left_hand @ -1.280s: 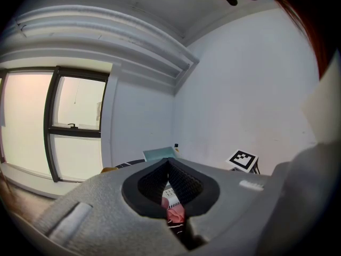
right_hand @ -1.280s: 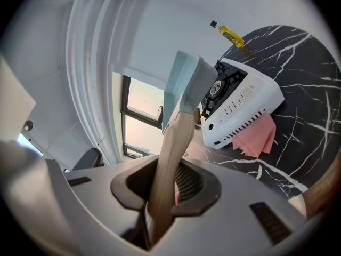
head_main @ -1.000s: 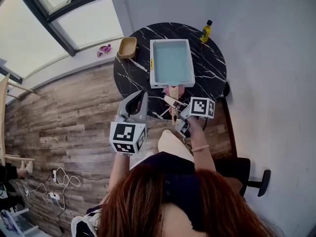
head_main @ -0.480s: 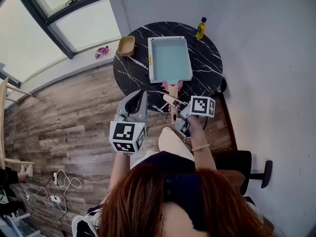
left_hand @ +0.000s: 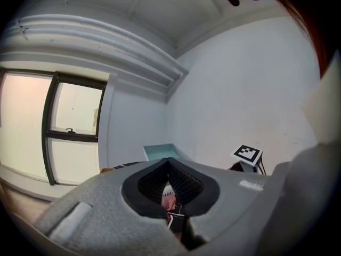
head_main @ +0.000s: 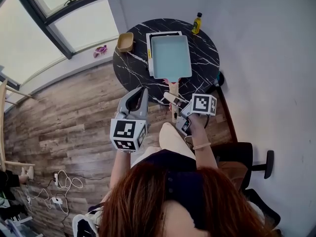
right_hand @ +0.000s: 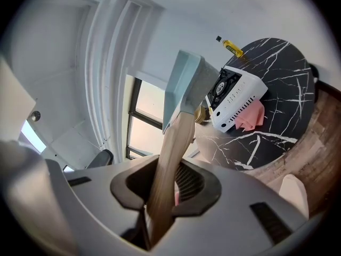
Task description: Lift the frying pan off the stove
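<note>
The frying pan is square and pale teal, with a long wooden handle. My right gripper is shut on that handle near the table's near edge. In the right gripper view the pan hangs in the air, apart from the white stove on the table. From the head view the pan covers most of the stove, whose top shows past the pan's far left side. My left gripper is over the floor left of the handle, its pads meeting at the tip with nothing held.
The round black marble table also carries an oil bottle at the back right, a tan bowl at its left edge and a pink cloth by the stove. A black chair stands at my right. Cables lie on the wood floor.
The pan has come up off the stove and drawn toward me and to the right, uncovering the stove's far left side. Both grippers have shifted back with it.
</note>
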A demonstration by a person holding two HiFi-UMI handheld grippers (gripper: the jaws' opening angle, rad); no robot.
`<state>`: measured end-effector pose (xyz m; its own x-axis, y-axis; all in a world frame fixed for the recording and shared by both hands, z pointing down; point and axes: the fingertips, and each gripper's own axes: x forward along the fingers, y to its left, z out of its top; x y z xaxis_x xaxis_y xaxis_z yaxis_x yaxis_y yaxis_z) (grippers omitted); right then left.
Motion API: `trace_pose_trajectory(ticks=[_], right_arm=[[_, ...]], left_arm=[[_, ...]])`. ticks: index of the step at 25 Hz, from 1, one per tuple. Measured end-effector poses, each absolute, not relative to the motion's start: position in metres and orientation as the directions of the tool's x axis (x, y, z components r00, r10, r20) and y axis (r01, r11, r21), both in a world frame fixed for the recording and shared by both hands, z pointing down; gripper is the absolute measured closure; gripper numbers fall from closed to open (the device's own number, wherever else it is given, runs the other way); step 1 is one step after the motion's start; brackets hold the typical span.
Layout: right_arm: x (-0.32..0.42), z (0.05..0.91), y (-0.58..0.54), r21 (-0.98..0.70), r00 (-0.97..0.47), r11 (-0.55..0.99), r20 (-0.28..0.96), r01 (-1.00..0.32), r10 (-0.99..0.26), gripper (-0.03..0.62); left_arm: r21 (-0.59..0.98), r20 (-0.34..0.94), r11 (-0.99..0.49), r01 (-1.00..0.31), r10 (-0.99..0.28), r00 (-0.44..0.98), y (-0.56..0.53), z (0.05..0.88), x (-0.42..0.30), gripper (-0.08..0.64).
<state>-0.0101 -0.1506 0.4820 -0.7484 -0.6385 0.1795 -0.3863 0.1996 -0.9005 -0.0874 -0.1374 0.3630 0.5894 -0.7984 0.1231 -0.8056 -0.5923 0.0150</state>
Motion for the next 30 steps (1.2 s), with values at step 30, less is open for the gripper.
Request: trace_pose_trajectory(ticks=[30], right_arm=[[-0.037, 0.458, -0.053, -0.892, -0.736, 0.229, 0.152, -0.389, -0.660, 0.500]], left_arm=[[0.016, 0.098, -0.622, -0.783, -0.778, 0.620, -0.052, 0.363, -0.114, 0.548]])
